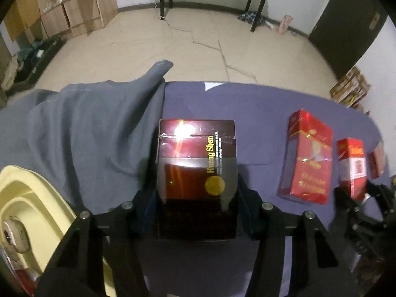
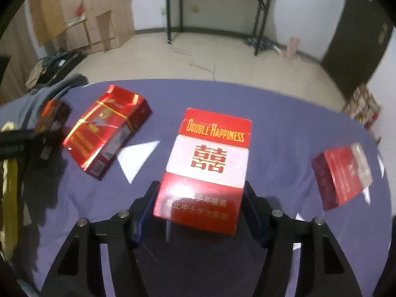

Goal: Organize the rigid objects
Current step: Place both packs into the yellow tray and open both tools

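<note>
My left gripper (image 1: 197, 193) is shut on a dark maroon Huang Shan box (image 1: 196, 173) and holds it above the purple table cloth (image 1: 247, 104). My right gripper (image 2: 199, 208) is shut on a red and white Double Happiness box (image 2: 208, 168), which also shows in the left wrist view (image 1: 352, 168). A shiny red box (image 2: 106, 128) lies flat on the cloth between the two grippers; it also shows in the left wrist view (image 1: 305, 156). A dark red box (image 2: 342, 175) lies at the right.
A grey garment (image 1: 86, 133) is heaped on the table's left side. A pale yellow plastic tray (image 1: 27, 203) sits at the near left. Beyond the table's far edge is open floor, with cardboard (image 2: 81, 12) and a black-legged table (image 2: 215, 7) by the wall.
</note>
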`<state>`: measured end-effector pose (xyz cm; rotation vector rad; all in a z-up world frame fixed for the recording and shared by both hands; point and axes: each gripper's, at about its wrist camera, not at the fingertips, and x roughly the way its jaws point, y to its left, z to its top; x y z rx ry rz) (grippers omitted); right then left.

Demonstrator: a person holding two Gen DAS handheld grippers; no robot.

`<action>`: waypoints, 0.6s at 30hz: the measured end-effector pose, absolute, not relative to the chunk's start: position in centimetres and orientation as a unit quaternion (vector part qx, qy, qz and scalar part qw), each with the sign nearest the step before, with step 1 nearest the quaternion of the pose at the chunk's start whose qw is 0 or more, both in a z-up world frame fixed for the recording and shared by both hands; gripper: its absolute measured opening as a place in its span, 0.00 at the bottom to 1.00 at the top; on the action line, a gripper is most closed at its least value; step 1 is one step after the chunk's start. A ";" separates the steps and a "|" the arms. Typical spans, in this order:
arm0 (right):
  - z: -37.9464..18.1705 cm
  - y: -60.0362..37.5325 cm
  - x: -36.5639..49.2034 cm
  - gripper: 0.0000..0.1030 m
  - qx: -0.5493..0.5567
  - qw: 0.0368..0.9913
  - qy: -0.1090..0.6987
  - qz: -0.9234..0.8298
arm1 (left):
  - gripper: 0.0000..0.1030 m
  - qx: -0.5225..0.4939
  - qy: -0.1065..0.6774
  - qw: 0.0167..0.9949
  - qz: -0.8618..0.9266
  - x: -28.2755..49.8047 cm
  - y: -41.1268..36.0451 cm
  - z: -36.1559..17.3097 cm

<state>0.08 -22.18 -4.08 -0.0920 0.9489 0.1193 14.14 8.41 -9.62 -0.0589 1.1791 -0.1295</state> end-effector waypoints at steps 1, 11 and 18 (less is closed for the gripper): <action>-3.9 -22.2 0.0 0.59 -0.042 0.887 0.456 0.064 | 0.55 -0.031 0.555 0.829 -0.065 14.1 8.6 -9.5; 4.7 -14.2 -4.0 0.58 -0.076 0.889 0.364 0.266 | 0.55 -0.081 0.470 0.878 -0.047 5.3 17.6 1.5; 6.8 1.0 -3.9 0.57 -0.135 0.806 0.388 0.427 | 0.55 -0.125 0.494 0.858 0.072 -1.3 30.5 1.0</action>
